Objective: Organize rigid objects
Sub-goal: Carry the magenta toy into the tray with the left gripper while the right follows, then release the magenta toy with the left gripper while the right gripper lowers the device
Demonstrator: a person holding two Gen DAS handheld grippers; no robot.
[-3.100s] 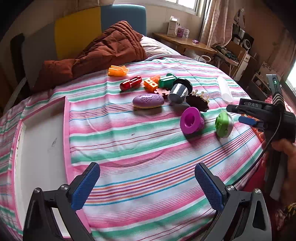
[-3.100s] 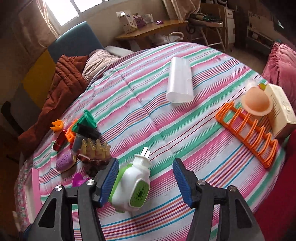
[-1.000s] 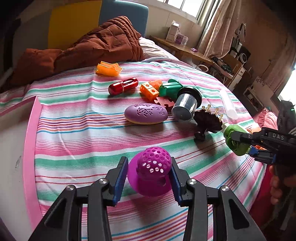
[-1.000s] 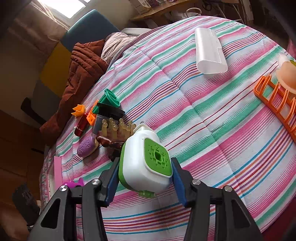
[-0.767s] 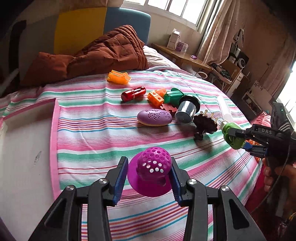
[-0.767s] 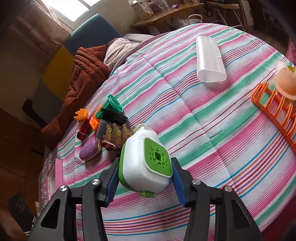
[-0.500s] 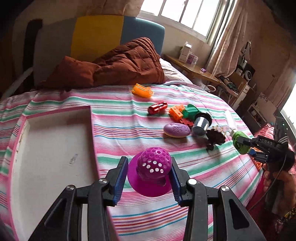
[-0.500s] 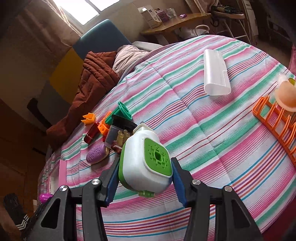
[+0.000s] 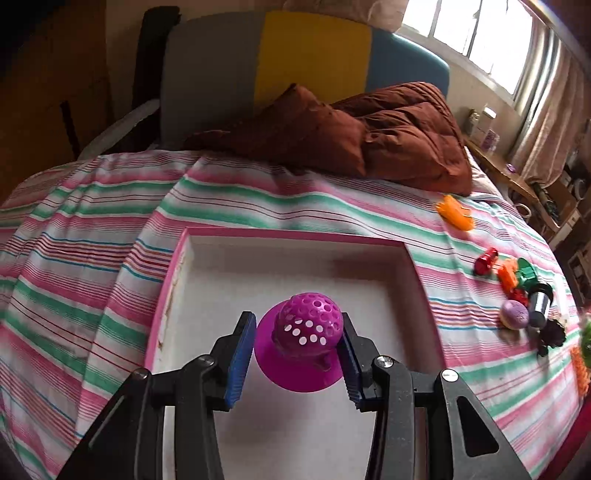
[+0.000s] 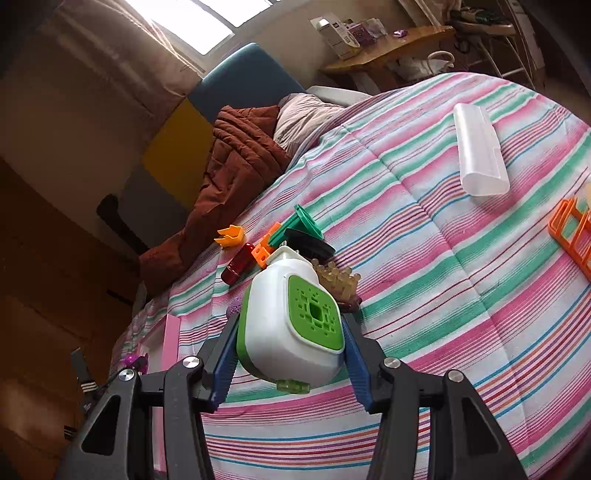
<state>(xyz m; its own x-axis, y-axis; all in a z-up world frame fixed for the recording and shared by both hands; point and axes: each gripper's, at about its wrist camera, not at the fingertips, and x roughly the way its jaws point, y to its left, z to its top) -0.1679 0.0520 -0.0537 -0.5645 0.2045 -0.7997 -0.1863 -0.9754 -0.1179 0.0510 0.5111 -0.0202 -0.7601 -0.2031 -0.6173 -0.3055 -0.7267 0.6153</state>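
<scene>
Bedroom: striped bed point(image 9: 92, 266), grey-yellow-blue headboard point(image 9: 310, 59), curtained sunlit window point(image 9: 480, 33), wooden side table point(image 10: 388, 48).

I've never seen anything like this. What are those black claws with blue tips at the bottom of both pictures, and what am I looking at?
They are hand-held grippers, one in each of a person's hands, each with a wide-angle camera looking along its two fingers. One picture comes from the left gripper, which is clamped on a purple perforated dome piece above a white tray with a pink rim. The other comes from the right gripper, clamped on a white and green plug-in device. Below is a bed with a striped cover, where small plastic things lie in a cluster, among them a red capsule and a clear case.
</scene>
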